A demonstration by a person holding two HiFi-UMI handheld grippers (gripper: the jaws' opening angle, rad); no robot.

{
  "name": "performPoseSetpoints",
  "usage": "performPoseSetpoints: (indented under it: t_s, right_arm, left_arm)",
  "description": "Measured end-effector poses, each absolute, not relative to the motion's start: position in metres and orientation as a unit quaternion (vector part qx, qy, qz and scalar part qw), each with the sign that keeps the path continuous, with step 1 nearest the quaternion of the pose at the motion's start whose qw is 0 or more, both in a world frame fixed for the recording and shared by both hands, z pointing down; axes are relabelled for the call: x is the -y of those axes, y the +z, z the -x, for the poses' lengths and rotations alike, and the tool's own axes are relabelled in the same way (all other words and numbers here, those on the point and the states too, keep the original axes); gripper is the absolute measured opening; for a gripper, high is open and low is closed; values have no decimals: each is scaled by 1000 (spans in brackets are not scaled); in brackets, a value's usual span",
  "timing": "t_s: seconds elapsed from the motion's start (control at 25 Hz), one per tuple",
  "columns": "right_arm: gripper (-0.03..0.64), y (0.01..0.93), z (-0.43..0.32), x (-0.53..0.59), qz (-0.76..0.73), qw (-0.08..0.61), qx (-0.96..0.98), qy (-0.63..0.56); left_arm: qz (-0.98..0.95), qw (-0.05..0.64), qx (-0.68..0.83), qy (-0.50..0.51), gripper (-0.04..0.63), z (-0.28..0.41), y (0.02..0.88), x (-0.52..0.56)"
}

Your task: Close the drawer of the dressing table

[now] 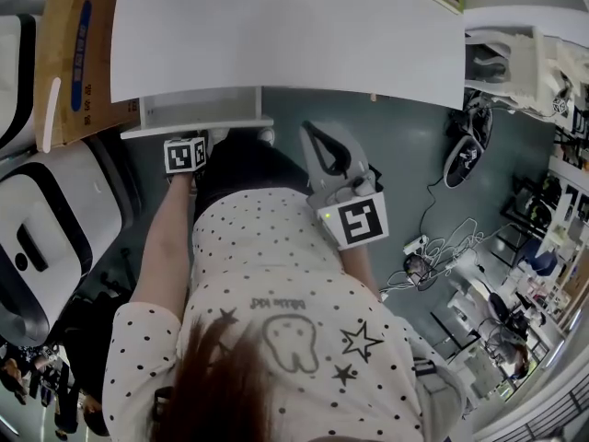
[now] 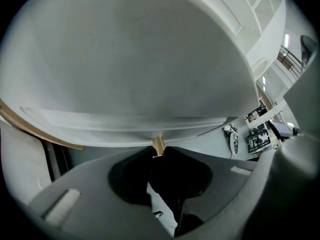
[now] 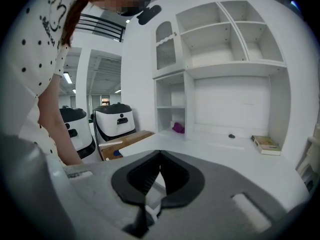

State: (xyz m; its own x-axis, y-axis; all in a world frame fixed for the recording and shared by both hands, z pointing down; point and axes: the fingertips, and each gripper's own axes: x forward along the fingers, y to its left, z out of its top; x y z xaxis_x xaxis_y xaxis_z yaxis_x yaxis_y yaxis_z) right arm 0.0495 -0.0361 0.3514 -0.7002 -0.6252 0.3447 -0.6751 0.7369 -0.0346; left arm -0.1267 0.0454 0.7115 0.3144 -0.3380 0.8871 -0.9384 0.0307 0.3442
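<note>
Jutting a little from under the near edge of the white tabletop point(image 1: 285, 35), the drawer point(image 1: 198, 118) sat part open at the left end. The left hand-held gripper point(image 2: 158, 153), pointing steeply down, was clenched on the drawer's small brass knob point(image 2: 158, 145). The right hand-held gripper point(image 3: 159, 156) hung near the tabletop's front edge, jaws pressed together with nothing between them. The tabletop lay almost bare — a book point(image 3: 265, 144) rested toward its far right corner, below white shelves point(image 3: 225, 34). A cardboard box point(image 1: 78, 53) stood beside the left end, next to white-and-black machines point(image 1: 46, 238). Cables point(image 1: 442, 238) and a shoe point(image 1: 465, 155) lay on the grey-green floor point(image 1: 405, 145) to the right.
</note>
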Motion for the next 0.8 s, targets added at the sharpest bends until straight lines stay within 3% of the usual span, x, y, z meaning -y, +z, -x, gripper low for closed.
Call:
performPoseSetpoints:
  t_s: [0.36, 0.8]
  right_arm:
    - [-2, 355, -17, 43, -368, 183, 909, 70]
    - [-2, 363, -3, 52, -341, 211, 913, 77]
  left_arm:
    - [-659, 475, 463, 354, 87, 130, 705, -48]
    - [-666, 481, 460, 337, 87, 118, 704, -40]
